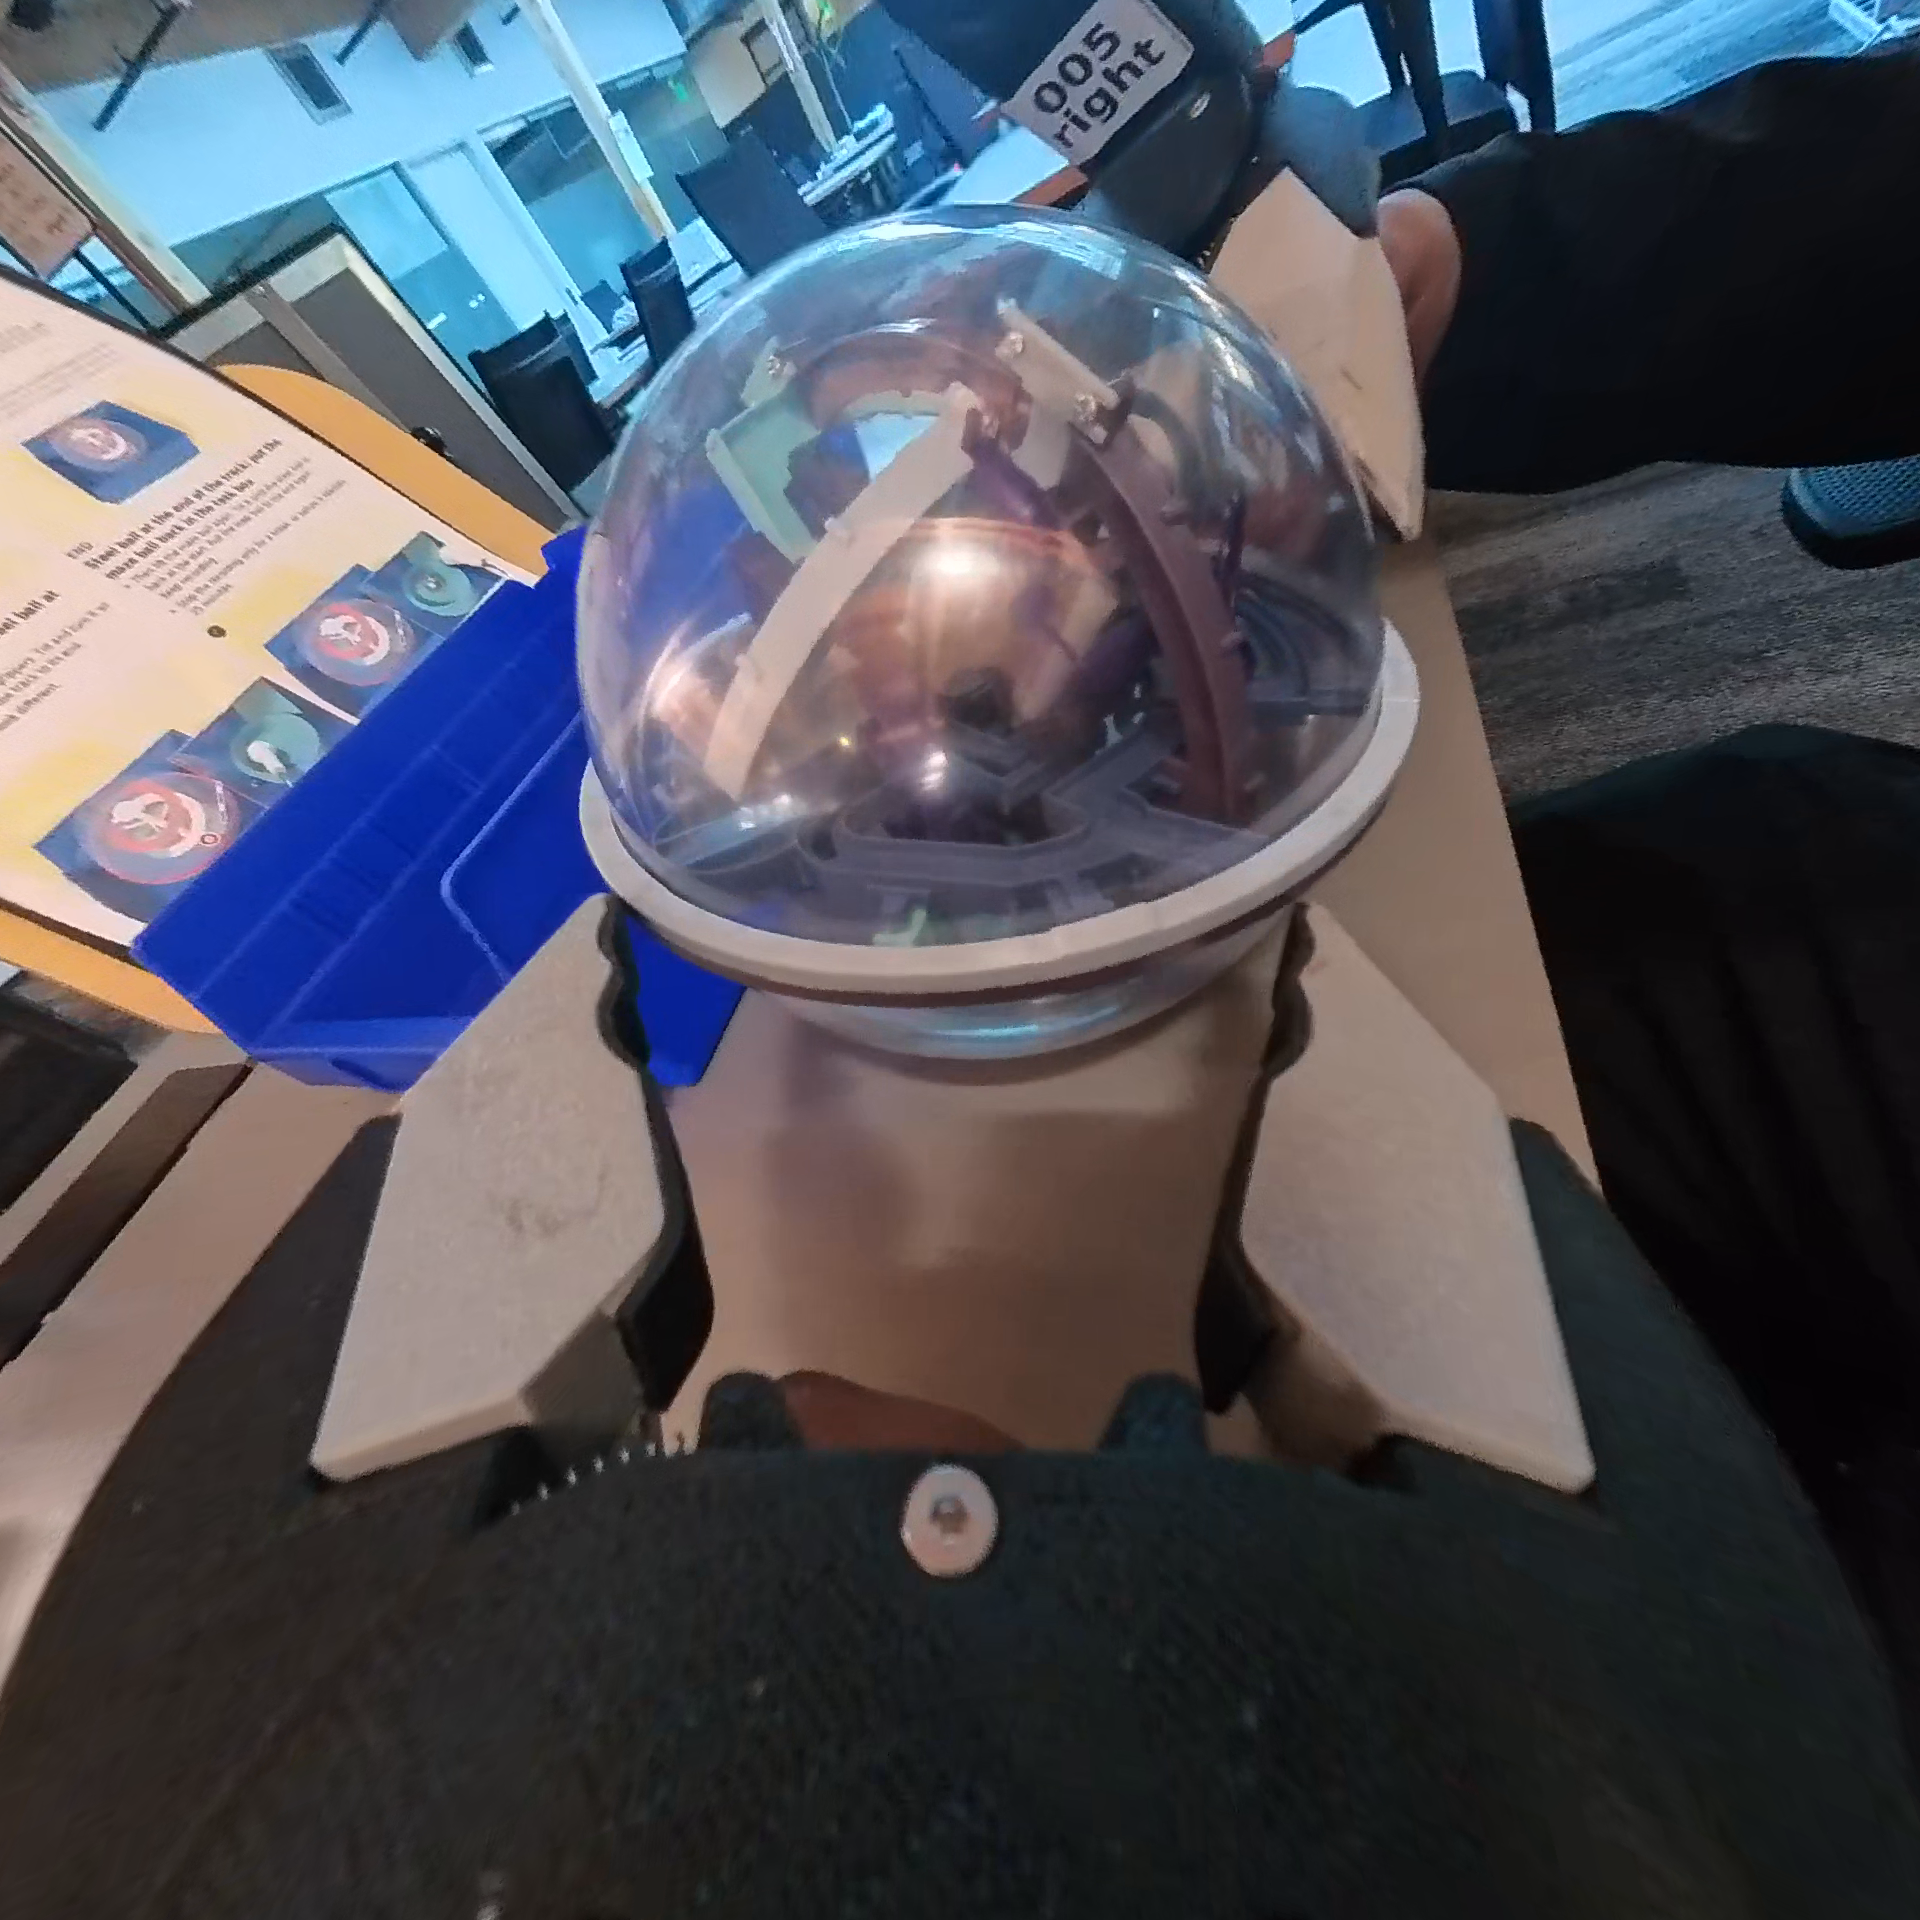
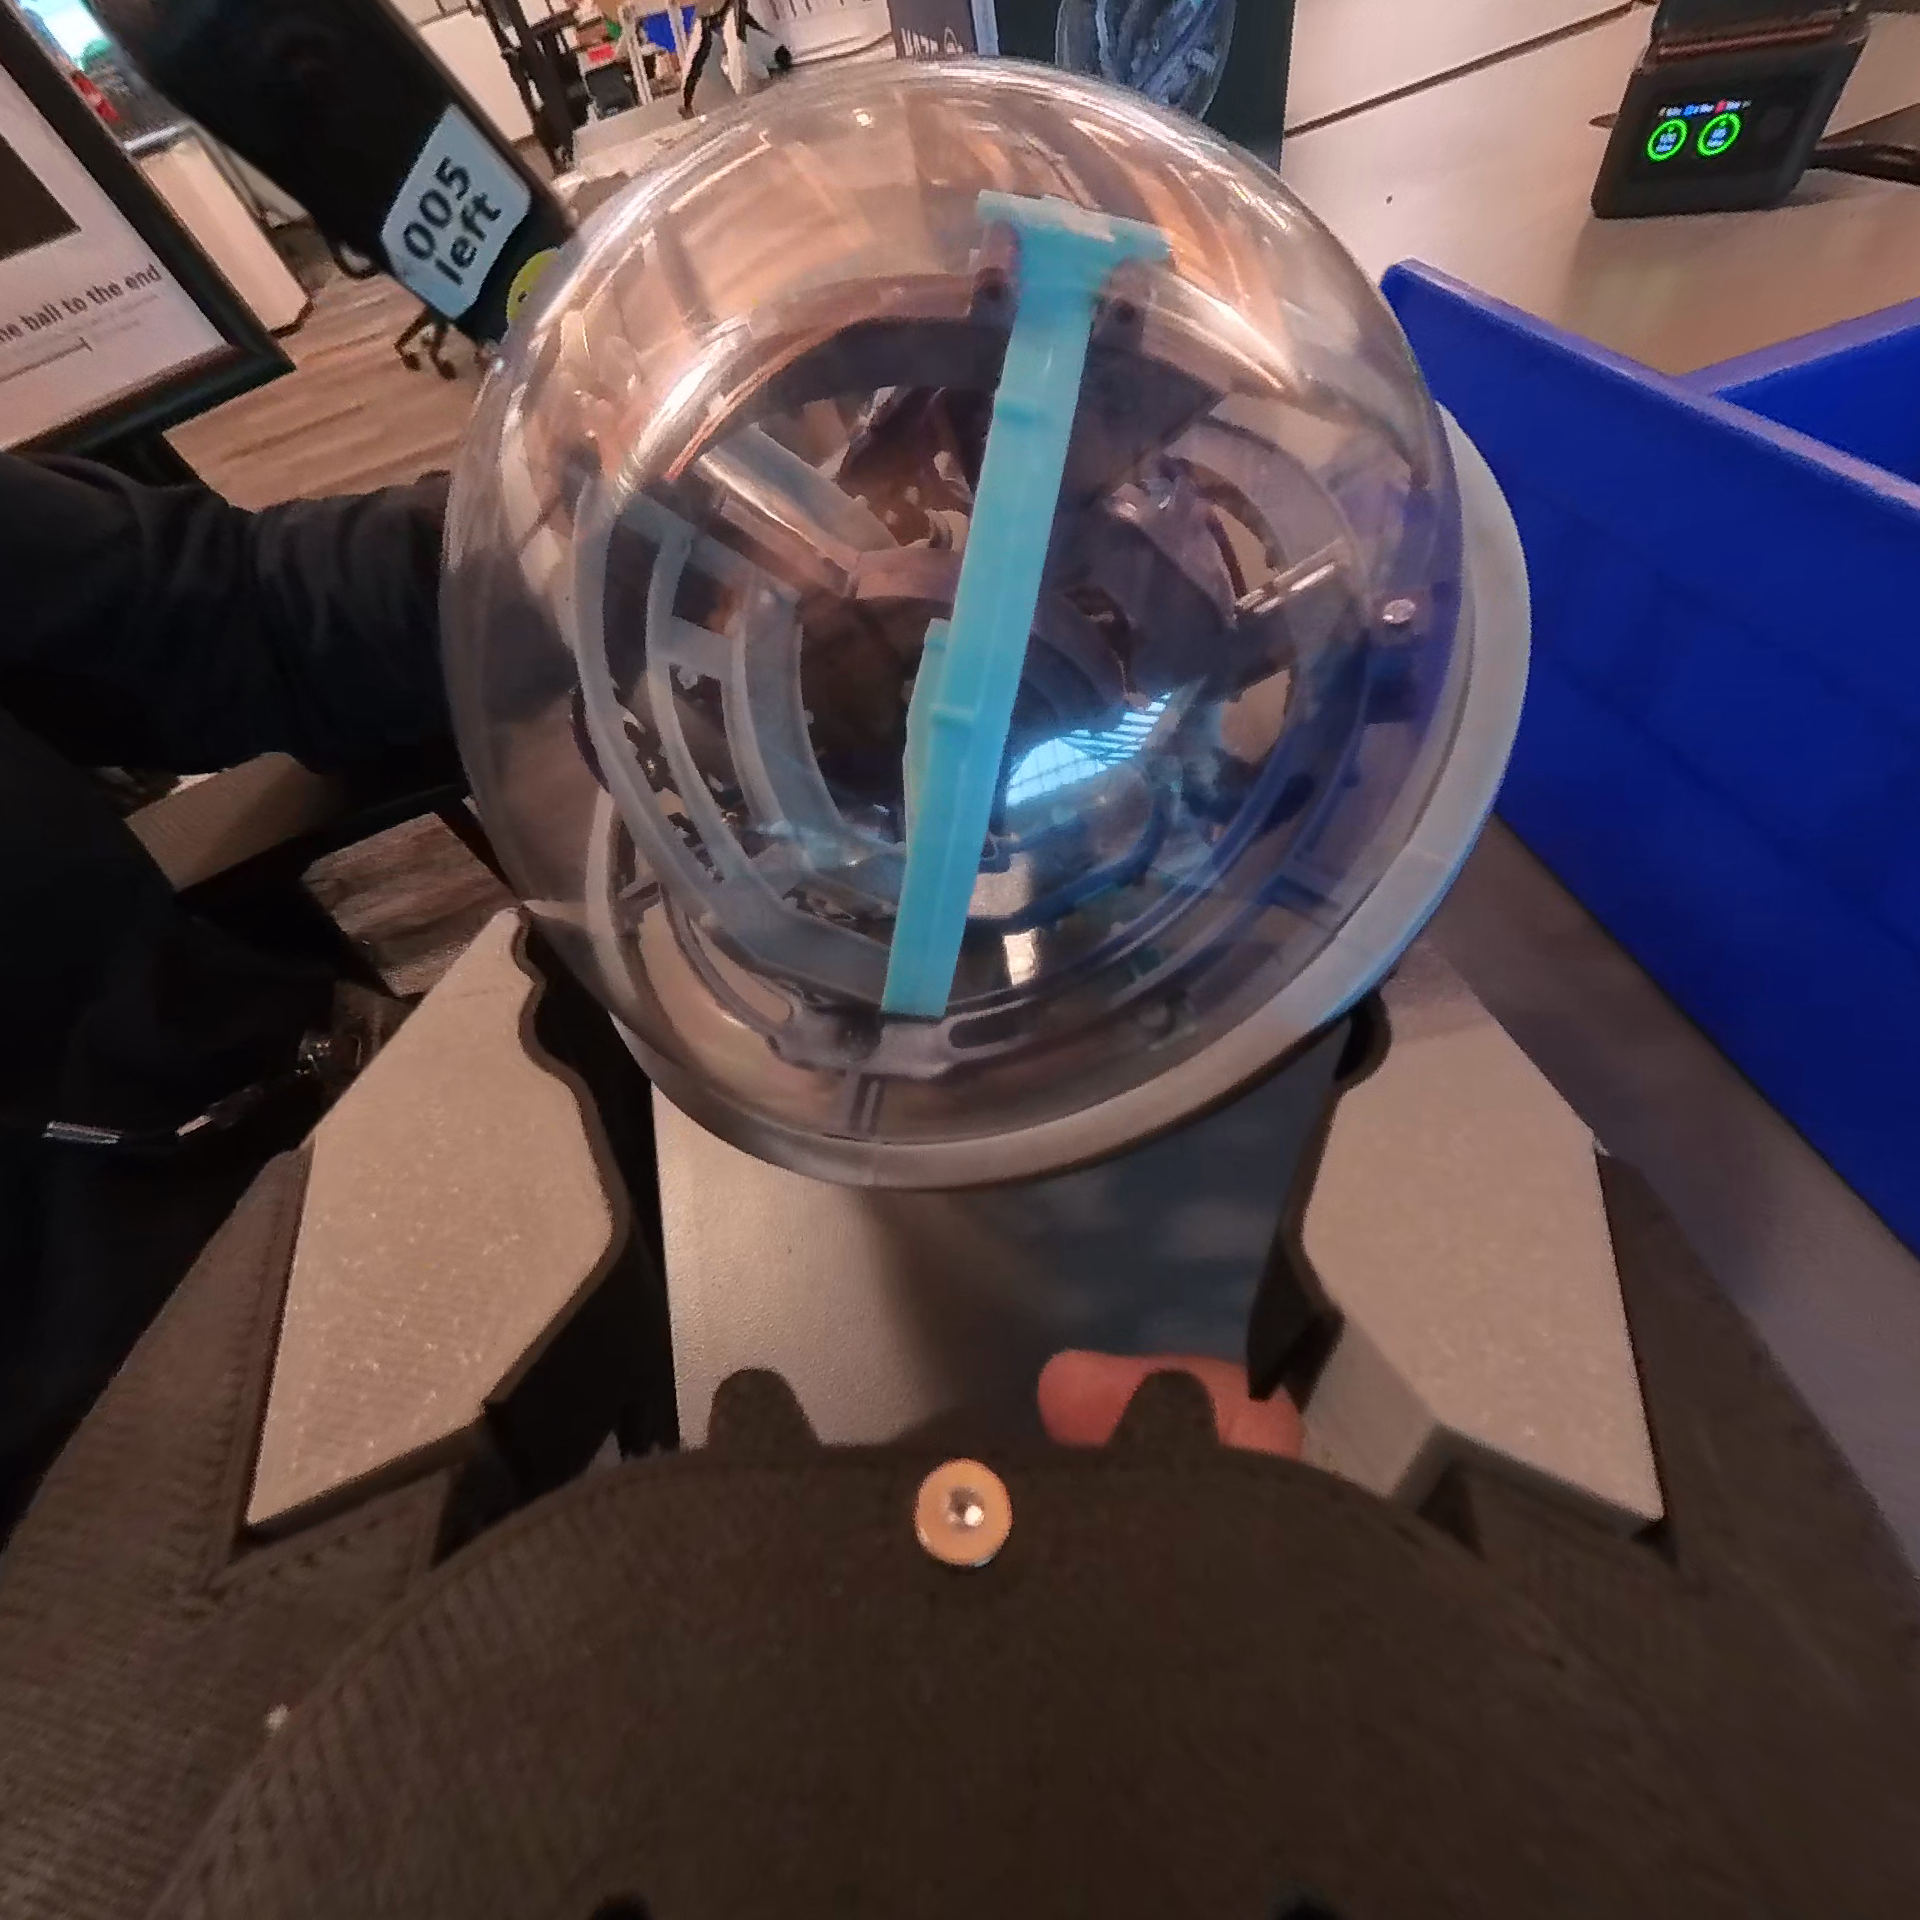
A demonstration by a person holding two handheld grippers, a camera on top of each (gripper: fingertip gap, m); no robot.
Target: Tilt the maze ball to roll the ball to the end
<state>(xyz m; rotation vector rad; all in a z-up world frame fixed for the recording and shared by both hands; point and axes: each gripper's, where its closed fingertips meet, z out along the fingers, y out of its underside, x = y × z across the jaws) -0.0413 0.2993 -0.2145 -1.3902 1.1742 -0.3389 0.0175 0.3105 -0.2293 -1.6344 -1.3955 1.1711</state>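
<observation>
The maze ball (image 1: 977,623) is a clear plastic sphere with a white band around its middle and tracks inside. It is held in the air between both grippers. My left gripper (image 1: 956,935) is shut on the near side of the ball at the band, jaws wide. My right gripper (image 2: 945,997) is shut on the ball (image 2: 935,623) from the opposite side; one of its fingers (image 1: 1340,343) shows behind the ball in the left wrist view. A light blue track strip (image 2: 987,623) crosses the inside. I cannot pick out the small rolling ball.
A blue bin (image 1: 416,883) stands on the tan table (image 1: 1496,675) beside the ball, also in the right wrist view (image 2: 1662,623). An instruction sheet (image 1: 156,623) lies left. A framed sign (image 2: 83,260) and a small screen device (image 2: 1704,135) stand farther off. Dark sleeves flank the ball.
</observation>
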